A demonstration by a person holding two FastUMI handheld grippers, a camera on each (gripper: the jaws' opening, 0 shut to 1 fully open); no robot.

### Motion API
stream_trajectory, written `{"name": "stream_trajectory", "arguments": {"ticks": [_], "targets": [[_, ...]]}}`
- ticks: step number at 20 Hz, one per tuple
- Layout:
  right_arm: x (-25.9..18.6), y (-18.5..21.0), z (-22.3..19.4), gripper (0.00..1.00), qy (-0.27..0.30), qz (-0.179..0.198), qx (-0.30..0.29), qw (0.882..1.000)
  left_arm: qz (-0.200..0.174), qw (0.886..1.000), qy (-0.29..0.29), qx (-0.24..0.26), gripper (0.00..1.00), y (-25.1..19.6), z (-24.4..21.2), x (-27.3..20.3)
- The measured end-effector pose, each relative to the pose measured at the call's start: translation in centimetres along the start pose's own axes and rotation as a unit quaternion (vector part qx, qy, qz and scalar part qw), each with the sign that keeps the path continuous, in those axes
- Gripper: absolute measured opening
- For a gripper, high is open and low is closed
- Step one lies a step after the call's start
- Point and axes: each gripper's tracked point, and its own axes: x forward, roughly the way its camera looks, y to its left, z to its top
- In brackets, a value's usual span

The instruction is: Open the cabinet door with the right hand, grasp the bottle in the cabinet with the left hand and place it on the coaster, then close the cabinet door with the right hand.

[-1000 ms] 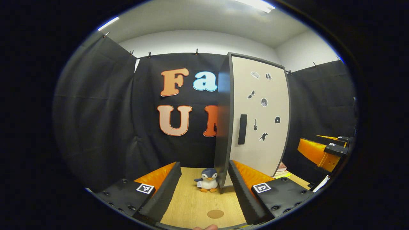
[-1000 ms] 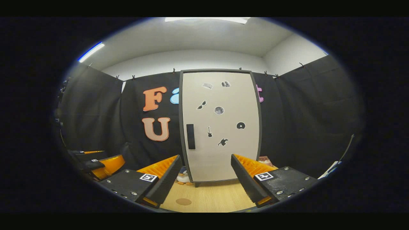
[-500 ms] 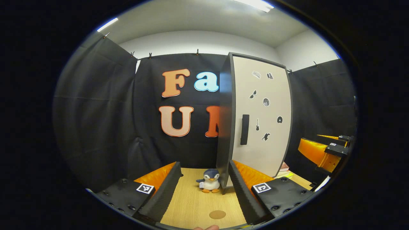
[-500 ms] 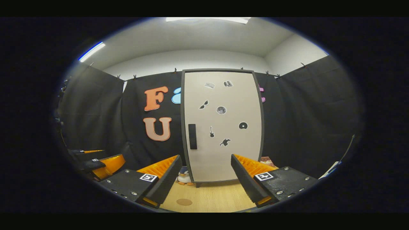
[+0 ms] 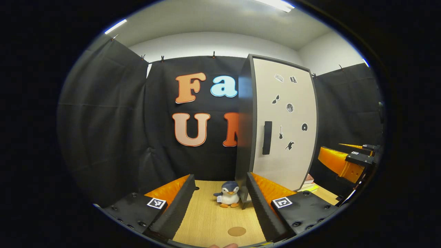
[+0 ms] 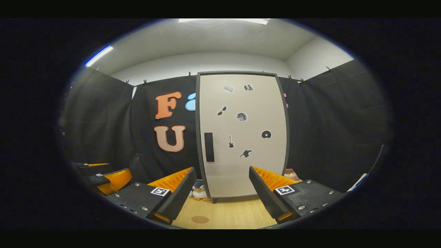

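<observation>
Upright, flat pale cabinet door [image 6: 243, 134], round coaster [image 5: 237, 231].

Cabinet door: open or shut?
Shut: the tall beige dark-framed cabinet door sits flush in the right gripper view, its black handle untouched.

Behind the shut cabinet door [image 6: 241, 134], contents hidden, so nothing told of what stands inside. Small stickers [image 6: 241, 116] on the door too tiny to make out in detail; plush penguin [image 6: 198, 190] half covered by the door's edge and a finger in the right gripper view. Books [image 5: 307, 182] beside the cabinet mostly hidden.
</observation>
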Motion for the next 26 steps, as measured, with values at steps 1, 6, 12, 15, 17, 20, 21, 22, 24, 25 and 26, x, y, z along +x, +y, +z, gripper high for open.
{"name": "stream_trajectory", "arguments": {"ticks": [1,6,12,15,17,20,21,22,24,25,26], "targets": [[0.7,0.2,0.0,0.95,0.001,0.001,0.0,1.0,-0.001,1.0,0.001,0.0,0.96,0.1,0.0,0.2],[4.7,1.3,0.3,0.95,-0.002,0.007,-0.001,1.0,-0.002,1.0,0.006,-0.001,0.96,0.7,-0.8,1.1],[10.7,2.9,1.2,0.95,-0.009,0.017,-0.002,1.0,0.003,1.0,0.009,-0.008,0.96,2.3,-1.4,2.5],[14.0,3.5,1.1,0.95,-0.007,0.021,-0.005,1.0,0.008,1.0,0.009,-0.008,0.96,3.1,-1.6,3.1],[16.1,4.1,1.0,0.95,-0.011,0.025,-0.002,1.0,0.01,1.0,0.009,-0.008,0.96,3.6,-1.8,3.7],[19.3,4.5,0.4,0.95,-0.01,0.025,-0.008,1.0,0.014,1.0,0.011,-0.009,0.96,4.2,-2.2,4.3],[20.4,4.5,0.2,0.94,-0.009,0.023,-0.009,1.0,0.015,1.0,0.011,-0.009,0.96,4.5,-2.3,4.5],[21.4,4.5,-0.2,0.94,-0.004,0.019,-0.01,1.0,0.017,1.0,0.012,-0.009,0.96,4.8,-2.3,4.9],[23.1,4.6,-0.4,0.93,-0.002,0.018,-0.003,1.0,0.02,1.0,0.011,-0.012,0.96,5.4,-2.5,5.5],[24.0,4.7,-0.7,0.93,0.001,0.018,-0.001,1.0,0.022,1.0,0.012,-0.012,0.96,5.7,-2.6,5.9],[24.7,4.6,-0.9,0.92,0.004,0.015,-0.001,1.0,0.025,1.0,0.015,-0.012,0.99,6.1,-2.8,6.1]]}}
